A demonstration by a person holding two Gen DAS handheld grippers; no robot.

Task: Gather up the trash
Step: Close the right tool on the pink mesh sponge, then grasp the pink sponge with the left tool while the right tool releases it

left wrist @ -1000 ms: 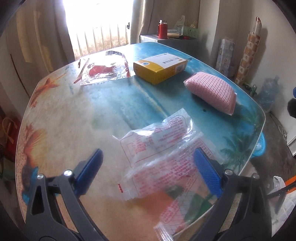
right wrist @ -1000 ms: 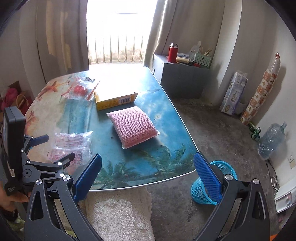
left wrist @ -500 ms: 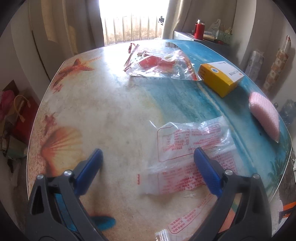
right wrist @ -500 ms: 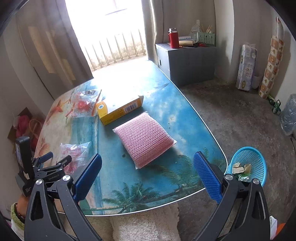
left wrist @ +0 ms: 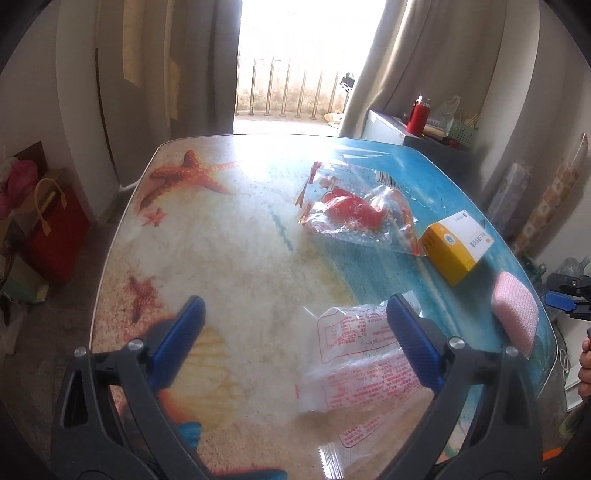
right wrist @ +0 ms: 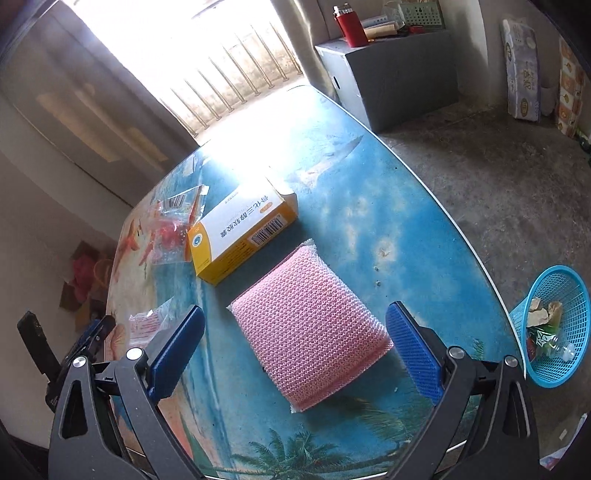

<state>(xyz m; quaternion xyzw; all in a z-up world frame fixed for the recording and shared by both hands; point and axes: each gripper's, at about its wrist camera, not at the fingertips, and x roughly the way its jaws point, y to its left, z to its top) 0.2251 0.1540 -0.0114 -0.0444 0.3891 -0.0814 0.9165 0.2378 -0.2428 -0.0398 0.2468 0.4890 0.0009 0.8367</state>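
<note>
Both grippers have shifted since the earlier frames: the left gripper (left wrist: pixel 293 345) has swung away from the clear printed wrappers (left wrist: pixel 360 363), which a second ago lay between its fingers and now lie under and beside its right blue pad only; the right gripper (right wrist: pixel 295 349) has come forward from the table's near edge and now hangs over the pink scouring pad (right wrist: pixel 312 330).

Left gripper: tongs spread wide, nothing between them, poised over the sandy part of the beach-print table (left wrist: pixel 236 236). The wrappers rest near the near edge, printed in red.

Right gripper: tongs spread wide, the scouring pad lying flat on the table between the two blue pads as seen from this camera; contact cannot be judged.

Other items on the table: a yellow-and-white medicine box (right wrist: pixel 242 234) just beyond the scouring pad, toward the far edge; a clear bag with red contents (left wrist: pixel 354 214) beside the box, toward the far left corner.

Floor: a blue mesh waste basket (right wrist: pixel 554 328) stands off the table's right edge, already holding crumpled scraps. A grey cabinet (right wrist: pixel 391 70) with a red flask (right wrist: pixel 349 22) on top stands beyond the far edge.
</note>
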